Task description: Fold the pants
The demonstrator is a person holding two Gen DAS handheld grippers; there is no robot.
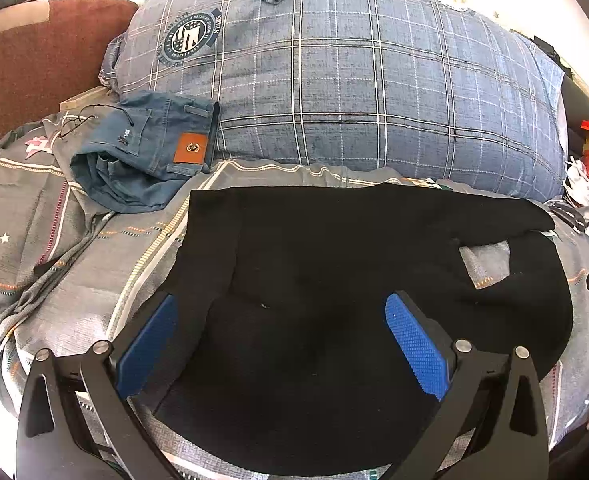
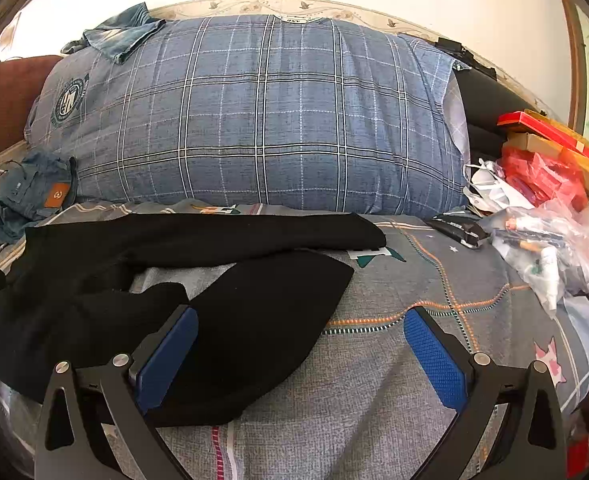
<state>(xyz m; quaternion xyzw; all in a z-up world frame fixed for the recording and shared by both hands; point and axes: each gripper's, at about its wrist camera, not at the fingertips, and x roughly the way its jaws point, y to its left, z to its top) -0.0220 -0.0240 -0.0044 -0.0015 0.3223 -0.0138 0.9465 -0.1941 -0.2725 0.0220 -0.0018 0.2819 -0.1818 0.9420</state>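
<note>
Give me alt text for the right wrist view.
Black pants lie spread, unfolded, on a grey patterned bedspread, with the open right tool above one leg. Behind sit a blue plaid pillow and folded jeans.

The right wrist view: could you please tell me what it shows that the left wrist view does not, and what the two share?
Only the right wrist view shows the right gripper open, and the cardboard boxes clearly. Only the left wrist view shows the left gripper open over the black pants. Both show the pants, the folded jeans and the plaid pillow.
</note>
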